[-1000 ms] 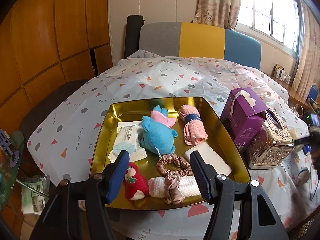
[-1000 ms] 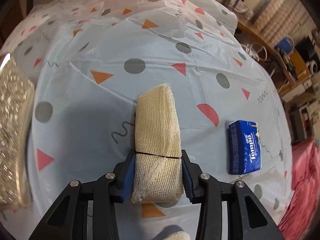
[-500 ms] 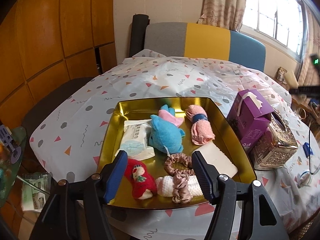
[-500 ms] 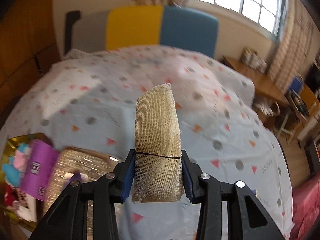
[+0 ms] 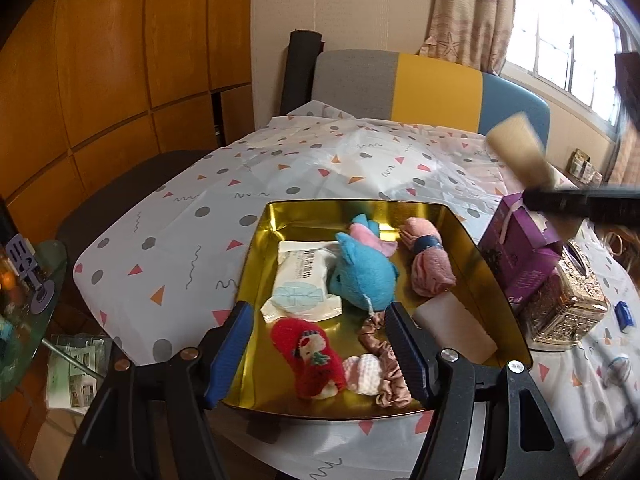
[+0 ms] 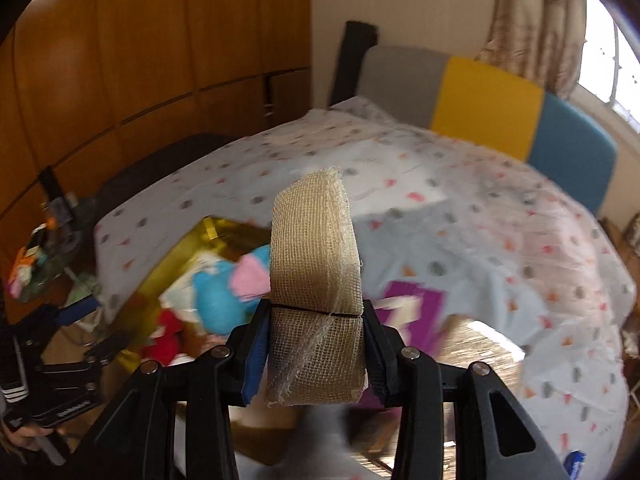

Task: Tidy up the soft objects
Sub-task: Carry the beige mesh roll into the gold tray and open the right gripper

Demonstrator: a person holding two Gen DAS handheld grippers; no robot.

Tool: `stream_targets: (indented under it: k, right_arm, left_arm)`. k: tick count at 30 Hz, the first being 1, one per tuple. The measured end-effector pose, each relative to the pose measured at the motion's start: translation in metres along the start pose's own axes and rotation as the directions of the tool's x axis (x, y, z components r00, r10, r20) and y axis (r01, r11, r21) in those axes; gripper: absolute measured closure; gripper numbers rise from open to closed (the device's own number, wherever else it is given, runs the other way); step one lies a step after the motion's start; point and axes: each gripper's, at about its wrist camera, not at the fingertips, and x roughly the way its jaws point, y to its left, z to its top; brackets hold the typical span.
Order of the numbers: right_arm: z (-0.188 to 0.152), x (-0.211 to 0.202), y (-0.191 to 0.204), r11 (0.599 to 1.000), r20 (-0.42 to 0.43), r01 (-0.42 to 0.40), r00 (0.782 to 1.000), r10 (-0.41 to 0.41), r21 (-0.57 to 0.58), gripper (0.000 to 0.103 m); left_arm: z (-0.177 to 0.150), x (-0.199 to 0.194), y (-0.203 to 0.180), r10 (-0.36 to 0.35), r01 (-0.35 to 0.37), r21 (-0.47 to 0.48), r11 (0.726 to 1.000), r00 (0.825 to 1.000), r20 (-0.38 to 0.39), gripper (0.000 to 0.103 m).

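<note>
Squeezing the gauze roll (image 6: 316, 280) near its lower end, your right tongs (image 6: 316, 350) are clenched on something light, springy and loosely woven; judge it easy to crush and apt to fray or unwind, so grip across the wound body, not the ragged edge. It is beige, open-mesh and flattened, held in the air right of the gold tray (image 5: 256, 264) of soft toys. Your left tongs (image 5: 320, 350) hang released, empty, over the tray's near edge.

The tray (image 5: 476, 256) is glossy gold metal. The bandage roll (image 6: 314, 280) is rough open-weave gauze. The blue toy (image 5: 364, 276) is fuzzy plush.
</note>
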Motion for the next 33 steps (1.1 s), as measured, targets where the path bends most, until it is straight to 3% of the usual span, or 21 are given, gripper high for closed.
stream_targets:
  k: [5, 9, 21, 23, 25, 33]
  right_arm:
    - [-0.019, 0.043, 0.025, 0.995, -0.101, -0.077, 0.991, 0.083, 0.065, 0.061]
    - [-0.033, 0.072, 0.042, 0.991, -0.164, -0.094, 0.980, 0.109, 0.097, 0.061]
    - [-0.040, 0.113, 0.062, 0.997, -0.220, -0.034, 0.974, 0.048, 0.068, 0.058]
    - [-0.042, 0.112, 0.063, 0.999, -0.213, -0.019, 0.977, 0.028, 0.044, 0.055]
    - [-0.045, 0.107, 0.062, 0.999, -0.193, -0.028, 0.981, 0.035, 0.039, 0.043]
    - [-0.046, 0.070, 0.044, 0.992, -0.076, -0.045, 0.996, 0.054, 0.117, 0.038]
  left_arm:
    - [-0.002, 0.002, 0.010, 0.014, -0.014, -0.021, 1.000, 1.000, -0.004, 0.034]
    - [-0.003, 0.003, 0.016, 0.024, -0.024, -0.035, 0.999, 1.000, -0.009, 0.034]
    - [-0.006, 0.007, 0.031, 0.052, -0.053, -0.068, 0.996, 0.998, -0.020, 0.033]
    - [-0.006, 0.006, 0.033, 0.052, -0.053, -0.078, 0.996, 0.999, -0.016, 0.032]
    - [-0.006, 0.006, 0.032, 0.050, -0.051, -0.081, 0.995, 0.999, -0.015, 0.032]
    - [-0.007, 0.004, 0.024, 0.046, -0.047, -0.059, 0.997, 0.999, -0.012, 0.031]
